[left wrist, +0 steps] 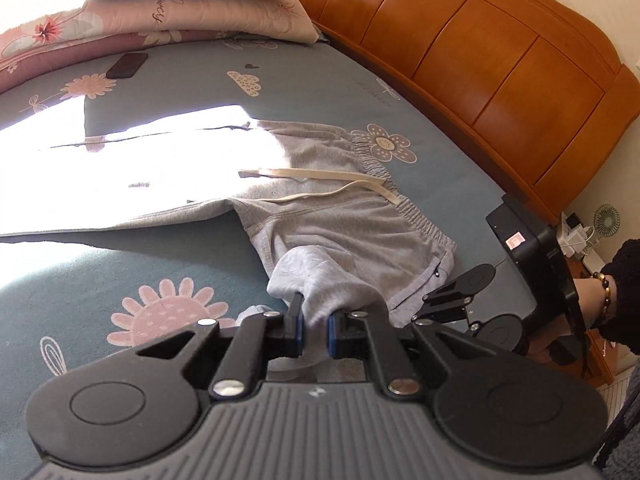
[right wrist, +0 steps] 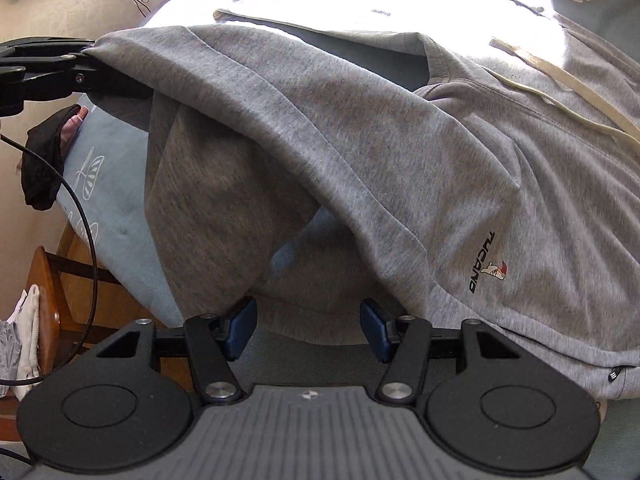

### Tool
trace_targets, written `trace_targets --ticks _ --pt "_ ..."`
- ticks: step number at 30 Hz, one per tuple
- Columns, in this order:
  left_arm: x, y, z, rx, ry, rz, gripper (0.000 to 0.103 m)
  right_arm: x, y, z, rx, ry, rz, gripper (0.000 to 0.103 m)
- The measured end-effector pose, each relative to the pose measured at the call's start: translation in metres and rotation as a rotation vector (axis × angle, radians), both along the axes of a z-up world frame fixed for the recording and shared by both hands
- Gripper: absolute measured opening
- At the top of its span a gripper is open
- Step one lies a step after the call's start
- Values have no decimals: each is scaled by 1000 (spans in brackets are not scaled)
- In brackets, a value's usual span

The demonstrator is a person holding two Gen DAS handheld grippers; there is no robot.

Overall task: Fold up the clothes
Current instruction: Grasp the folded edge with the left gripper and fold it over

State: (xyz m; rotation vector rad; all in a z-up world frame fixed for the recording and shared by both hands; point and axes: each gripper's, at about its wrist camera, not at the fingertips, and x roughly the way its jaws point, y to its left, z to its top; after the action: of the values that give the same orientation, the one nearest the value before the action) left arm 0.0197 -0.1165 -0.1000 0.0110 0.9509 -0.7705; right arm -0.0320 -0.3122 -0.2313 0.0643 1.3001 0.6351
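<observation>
Blue pads of the left gripper [left wrist: 313,330] pinch a bunched corner of the grey sweatpants [left wrist: 340,232], lifting it off the bed [left wrist: 168,264], apparently to begin a fold. Alongside, the right gripper [right wrist: 308,330] waits with jaws spread around the hem, gripping nothing. Beyond the pants stands the wooden headboard [left wrist: 480,60].

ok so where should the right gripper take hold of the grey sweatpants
Judging by how they lie, the elastic waistband of the grey sweatpants, near its close corner. Come in low from the bed's near edge: the left gripper already holds the leg end lifted, while the band is a firm, thick edge lying flat.
</observation>
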Motion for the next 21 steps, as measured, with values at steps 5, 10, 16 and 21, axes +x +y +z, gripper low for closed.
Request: trace_targets --ticks 5,10,16,21 --pt "14 -45 -2 -121 -39 -78 8 1 -20 -2 -27 8 -79 62" --pt "22 -110 -34 -200 -11 -158 9 -4 -45 -7 -88 35 -171 62" --pt "27 -173 -89 -180 73 -193 9 -11 -77 -17 -148 66 -277 62" --pt "36 -209 -134 -92 173 -216 11 -19 -96 -25 -190 89 -351 62"
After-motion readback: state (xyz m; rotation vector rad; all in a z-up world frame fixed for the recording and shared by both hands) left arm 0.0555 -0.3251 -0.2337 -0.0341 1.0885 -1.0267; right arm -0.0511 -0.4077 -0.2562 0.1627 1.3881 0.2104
